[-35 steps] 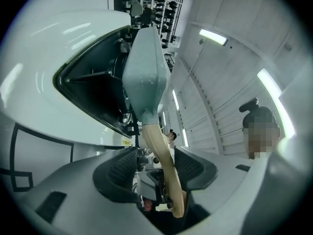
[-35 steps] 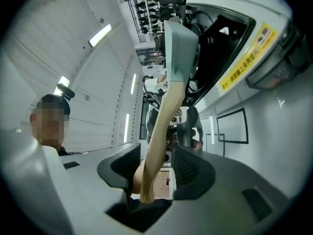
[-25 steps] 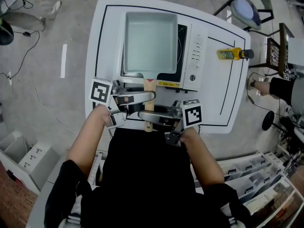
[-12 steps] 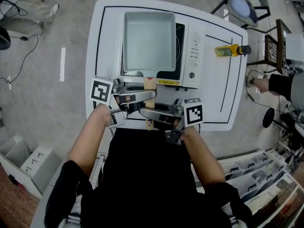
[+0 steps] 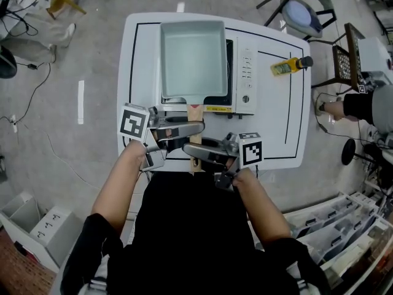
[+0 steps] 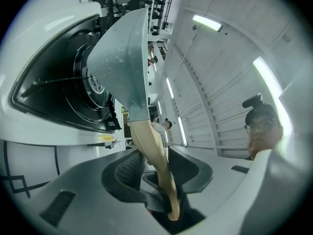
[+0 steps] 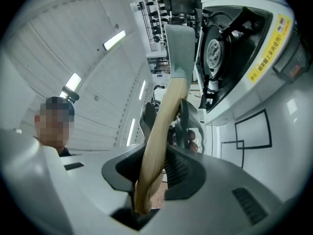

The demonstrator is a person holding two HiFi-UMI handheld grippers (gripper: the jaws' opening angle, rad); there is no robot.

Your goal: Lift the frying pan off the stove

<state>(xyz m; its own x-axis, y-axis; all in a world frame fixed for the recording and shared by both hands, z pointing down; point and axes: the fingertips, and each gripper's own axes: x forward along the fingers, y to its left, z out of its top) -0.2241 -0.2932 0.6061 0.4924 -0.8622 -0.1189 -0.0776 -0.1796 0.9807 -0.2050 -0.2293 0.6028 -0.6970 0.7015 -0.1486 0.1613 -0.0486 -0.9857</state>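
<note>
A square pale-grey frying pan (image 5: 193, 57) sits over the white stove (image 5: 244, 72), its wooden handle (image 5: 194, 115) pointing toward me. My left gripper (image 5: 195, 126) is shut on the handle close to the pan. My right gripper (image 5: 190, 149) grips the handle's end from the other side; its jaws are opening slightly with the handle between them, pads still touching. In the left gripper view the pan's underside (image 6: 124, 58) shows above the burner (image 6: 85, 82), and the handle (image 6: 152, 151) runs between the pads. The right gripper view shows the handle (image 7: 161, 131) the same way.
A yellow bottle (image 5: 287, 67) lies on the white table (image 5: 138, 66) right of the stove. A chair (image 5: 304, 11) stands beyond the table's far right corner. A person's arm (image 5: 359, 106) shows at the right edge. Storage bins (image 5: 331, 223) stand at lower right.
The right gripper's jaws have narrowed onto the handle's end. The left gripper keeps its hold. The view has shifted slightly.
</note>
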